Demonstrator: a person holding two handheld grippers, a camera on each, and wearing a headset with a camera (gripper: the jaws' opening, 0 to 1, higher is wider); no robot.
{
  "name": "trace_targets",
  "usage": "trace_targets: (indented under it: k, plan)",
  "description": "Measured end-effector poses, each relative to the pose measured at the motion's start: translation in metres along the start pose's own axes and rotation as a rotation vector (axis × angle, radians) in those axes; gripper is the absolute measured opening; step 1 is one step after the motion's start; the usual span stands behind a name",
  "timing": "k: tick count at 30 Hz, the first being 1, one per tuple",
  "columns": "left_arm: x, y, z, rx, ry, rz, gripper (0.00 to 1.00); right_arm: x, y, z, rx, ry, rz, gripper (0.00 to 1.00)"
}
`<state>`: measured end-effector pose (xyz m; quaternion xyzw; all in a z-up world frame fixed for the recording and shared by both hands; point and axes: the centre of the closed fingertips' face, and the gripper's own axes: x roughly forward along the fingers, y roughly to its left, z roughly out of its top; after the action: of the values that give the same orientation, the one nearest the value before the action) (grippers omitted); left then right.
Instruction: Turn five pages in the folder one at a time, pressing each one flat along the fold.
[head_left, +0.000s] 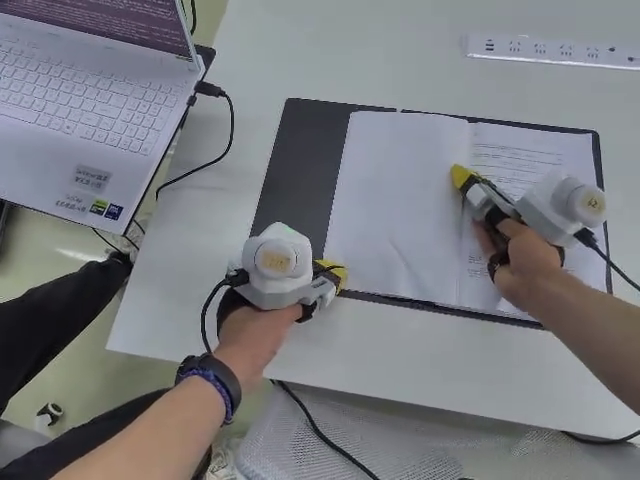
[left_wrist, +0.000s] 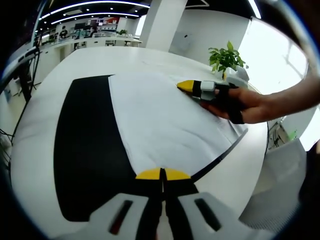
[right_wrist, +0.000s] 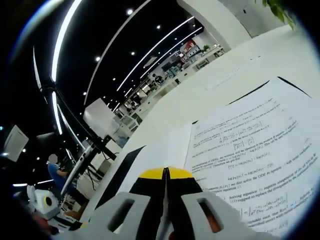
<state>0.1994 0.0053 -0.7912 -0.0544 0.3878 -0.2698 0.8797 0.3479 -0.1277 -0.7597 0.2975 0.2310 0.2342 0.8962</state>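
Open folder (head_left: 300, 170) flat on white tabletop (head_left: 400, 60), right gripper (head_left: 462, 180) at its fold, fingers together, left gripper (head_left: 330, 275) at near edge, fingers together, laptop (head_left: 80, 100) and power strip (head_left: 550, 48) beyond, clear of it.

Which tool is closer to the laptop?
Left. The left tool is at the near edge of the folder, on the side where the laptop sits. The right tool is over the pages near the fold, farther away.
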Motion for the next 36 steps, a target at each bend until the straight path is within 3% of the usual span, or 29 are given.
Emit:
trace_targets:
  k: [10,22,36]
  plan:
    - [0.000,0.000,0.000,-0.027,-0.014,-0.003,0.00,-0.031,0.009,-0.019,0.027,-0.007,0.007,0.00]
    - [0.000,0.000,0.000,-0.003,-0.006,-0.034,0.00,-0.060,0.022,-0.045,-0.002,0.049,0.032,0.00]
    - [0.000,0.000,-0.001,-0.004,-0.016,-0.037,0.00,-0.084,0.018,-0.071,-0.050,0.121,0.064,0.00]
